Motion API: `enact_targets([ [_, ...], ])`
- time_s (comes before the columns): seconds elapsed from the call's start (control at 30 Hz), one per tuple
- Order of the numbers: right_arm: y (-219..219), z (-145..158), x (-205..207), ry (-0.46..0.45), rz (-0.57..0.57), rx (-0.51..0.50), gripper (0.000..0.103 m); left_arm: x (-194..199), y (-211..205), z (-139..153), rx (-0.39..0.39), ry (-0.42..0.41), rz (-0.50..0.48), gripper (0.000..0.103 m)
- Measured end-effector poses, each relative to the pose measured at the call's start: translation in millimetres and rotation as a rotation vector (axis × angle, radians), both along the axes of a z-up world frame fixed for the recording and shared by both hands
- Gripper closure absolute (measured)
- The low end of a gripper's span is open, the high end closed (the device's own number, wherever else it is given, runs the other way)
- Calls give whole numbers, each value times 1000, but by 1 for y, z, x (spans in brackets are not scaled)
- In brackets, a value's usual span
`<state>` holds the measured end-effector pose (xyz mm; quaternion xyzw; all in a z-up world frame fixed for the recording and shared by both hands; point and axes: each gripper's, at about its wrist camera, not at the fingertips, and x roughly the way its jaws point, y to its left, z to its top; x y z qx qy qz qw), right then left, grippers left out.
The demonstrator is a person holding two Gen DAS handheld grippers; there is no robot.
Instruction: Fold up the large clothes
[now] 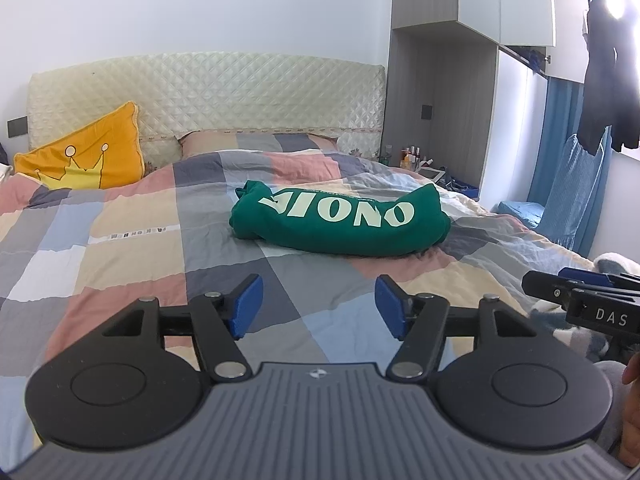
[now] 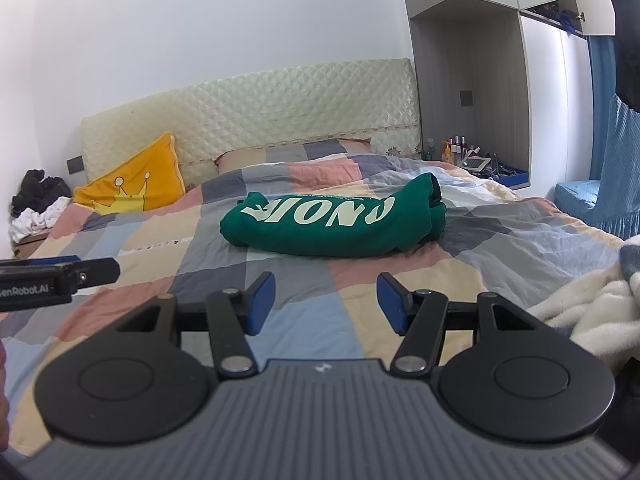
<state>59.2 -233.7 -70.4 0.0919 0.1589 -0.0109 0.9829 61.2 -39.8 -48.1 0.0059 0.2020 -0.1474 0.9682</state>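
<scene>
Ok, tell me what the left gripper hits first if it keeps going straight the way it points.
Probably the checked quilt just short of the green sweatshirt: the open left gripper tilts slightly downward, nothing between. Depth is unclear, so it might reach the sweatshirt's near edge.

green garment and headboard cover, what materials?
Green garment: looks like thick matte knit, probably cotton fleece; soft rounded folds, printed pale lettering. Headboard cover: cream quilted fabric with a slight sheen, probably satin-like synthetic; diamond stitching catches light.

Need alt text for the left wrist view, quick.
A folded green sweatshirt lies on a patchwork quilt, ahead of the open, empty left gripper. A yellow crown cushion leans against the headboard.
</scene>
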Motion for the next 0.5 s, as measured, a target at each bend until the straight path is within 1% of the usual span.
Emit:
enact_targets([
  [0.03, 0, 0, 0, 0, 0, -1, 43, 0, 0, -1, 0, 1, 1, 34],
  [0.13, -1, 0, 1, 1, 0, -2, 43, 1, 1, -2, 0, 5, 4, 21],
  [0.2, -1, 0, 0, 0, -3, 2, 43, 2, 2, -3, -2, 14, 6, 20],
  [0.27, -1, -1, 1, 6, -10, 2, 43, 3, 3, -3, -10, 22, 3, 9],
  [0.4, -2, -1, 2, 9, -11, 7, 43, 2, 6, -2, -20, 24, -5, 9],
  [0.47, -2, -1, 2, 9, -10, 7, 43, 2, 8, -1, -25, 23, -2, 4],
  [0.5, -2, -1, 2, 10, -10, 7, 43, 1, 8, 0, -23, 20, -1, 4],
])
